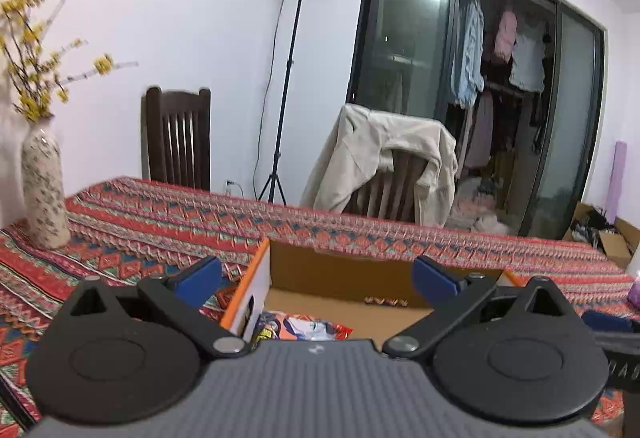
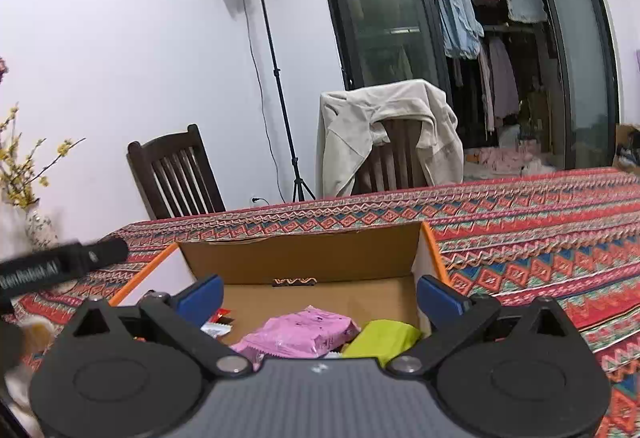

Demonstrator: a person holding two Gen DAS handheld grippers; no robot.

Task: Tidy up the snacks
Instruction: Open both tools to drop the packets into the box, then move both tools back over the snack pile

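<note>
An open cardboard box (image 1: 344,270) with orange edges stands on the patterned tablecloth. In the left wrist view my left gripper (image 1: 318,280) is open above the box's left side, nothing between its blue pads; an orange snack packet (image 1: 304,328) lies on the box floor below. In the right wrist view my right gripper (image 2: 320,296) hangs open over the same box (image 2: 304,258). Under it lie a pink packet (image 2: 300,334), a lime-green packet (image 2: 380,340) and a small red-and-white packet (image 2: 218,322). Neither gripper holds anything.
A flowered vase (image 1: 42,190) with yellow blossom branches stands at the table's left. Behind the table are a dark wooden chair (image 1: 178,138), a chair draped with a beige jacket (image 1: 384,166) and a lamp stand (image 1: 286,78). The left gripper's black body (image 2: 60,262) shows at left.
</note>
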